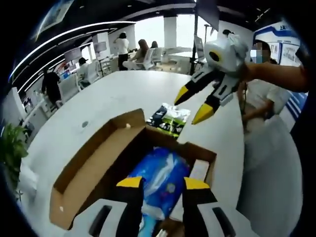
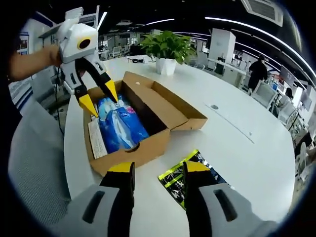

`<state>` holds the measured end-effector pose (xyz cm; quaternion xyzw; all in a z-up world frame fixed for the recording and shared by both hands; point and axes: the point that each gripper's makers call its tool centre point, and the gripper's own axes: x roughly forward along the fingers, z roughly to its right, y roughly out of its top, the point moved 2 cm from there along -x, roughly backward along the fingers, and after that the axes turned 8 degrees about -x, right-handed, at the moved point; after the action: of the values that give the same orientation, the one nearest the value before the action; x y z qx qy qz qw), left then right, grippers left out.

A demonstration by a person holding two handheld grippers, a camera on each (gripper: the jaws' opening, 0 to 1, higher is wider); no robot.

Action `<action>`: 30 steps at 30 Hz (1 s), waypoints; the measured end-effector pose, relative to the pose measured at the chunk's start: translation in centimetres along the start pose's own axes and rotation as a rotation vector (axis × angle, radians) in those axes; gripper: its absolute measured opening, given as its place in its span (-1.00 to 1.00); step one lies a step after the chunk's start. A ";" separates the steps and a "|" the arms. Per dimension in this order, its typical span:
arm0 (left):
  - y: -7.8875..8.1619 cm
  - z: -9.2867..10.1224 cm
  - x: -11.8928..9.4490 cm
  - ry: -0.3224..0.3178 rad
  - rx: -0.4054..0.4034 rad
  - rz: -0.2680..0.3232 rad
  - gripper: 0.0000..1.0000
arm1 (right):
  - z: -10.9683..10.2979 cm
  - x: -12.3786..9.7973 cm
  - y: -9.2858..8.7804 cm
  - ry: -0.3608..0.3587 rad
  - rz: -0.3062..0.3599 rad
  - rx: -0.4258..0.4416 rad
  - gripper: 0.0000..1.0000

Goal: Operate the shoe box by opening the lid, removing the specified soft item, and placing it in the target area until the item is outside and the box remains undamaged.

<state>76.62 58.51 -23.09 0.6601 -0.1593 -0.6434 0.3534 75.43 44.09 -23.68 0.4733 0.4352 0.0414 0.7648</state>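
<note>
Left gripper view: left claw (image 1: 163, 183) spread above the open shoe box (image 1: 84, 170), yellow tips straddling the blue soft pack (image 1: 163, 182) lying inside. Lid flap (image 1: 101, 153) folded out flat on the white desk (image 1: 113, 94). Right claw (image 1: 195, 106) hanging spread over a black-and-green packet (image 1: 169, 118) beside the box.

Right gripper view: right claw (image 2: 158, 168) spread, empty, over the desk (image 2: 237, 148) between box (image 2: 143, 148) and packet (image 2: 190, 180). Left claw (image 2: 98, 98) spread over the blue pack (image 2: 121, 126), inside the box. Potted plant (image 2: 168, 49) beyond.
</note>
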 end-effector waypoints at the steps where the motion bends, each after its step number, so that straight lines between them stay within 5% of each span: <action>1: 0.0 0.0 0.2 -0.010 0.007 -0.005 -0.43 | -0.1 0.3 0.1 0.008 0.000 -0.009 -0.29; 30: -1.2 0.7 3.6 -0.099 0.097 -0.168 -0.94 | -3.1 4.4 3.5 0.134 -0.006 -0.151 -0.40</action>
<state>76.14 56.74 -26.50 0.6548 -0.1517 -0.6941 0.2577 77.18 50.21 -24.33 0.4092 0.4821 0.1034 0.7677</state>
